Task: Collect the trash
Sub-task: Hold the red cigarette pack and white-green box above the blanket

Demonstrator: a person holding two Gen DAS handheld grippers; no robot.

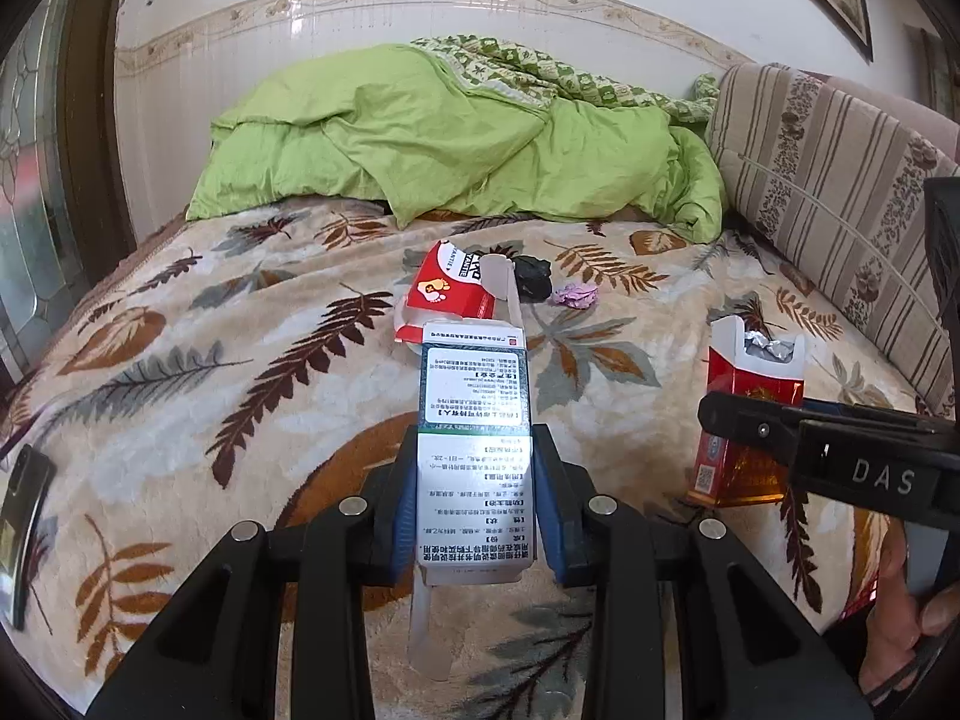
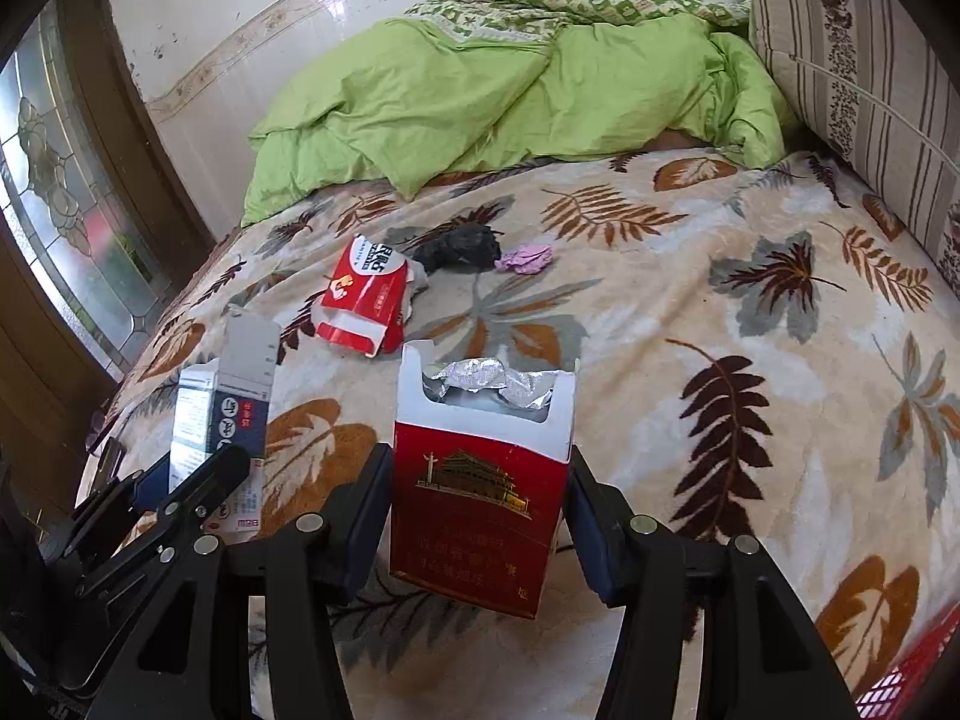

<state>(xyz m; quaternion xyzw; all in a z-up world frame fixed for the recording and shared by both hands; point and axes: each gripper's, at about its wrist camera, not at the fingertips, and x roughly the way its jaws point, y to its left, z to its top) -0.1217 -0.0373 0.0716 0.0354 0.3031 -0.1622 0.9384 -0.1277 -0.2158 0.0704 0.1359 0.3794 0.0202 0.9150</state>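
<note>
My left gripper [image 1: 475,468] is shut on a white and dark green medicine box [image 1: 474,420], held above the bed; it also shows in the right wrist view [image 2: 222,420]. My right gripper [image 2: 477,498] is shut on an open red cigarette pack [image 2: 480,480] with crumpled foil at its top; the pack shows in the left wrist view [image 1: 750,420] too. On the leaf-patterned blanket [image 2: 690,330] lie a red and white carton [image 2: 366,300], a black crumpled wad [image 2: 462,249] and a pink crumpled paper [image 2: 528,257].
A green quilt [image 1: 468,138] is heaped at the far end of the bed. A striped cushion [image 1: 840,180] lines the right side. A dark phone [image 1: 21,516] lies at the left edge. A red basket [image 2: 906,678] shows at the lower right.
</note>
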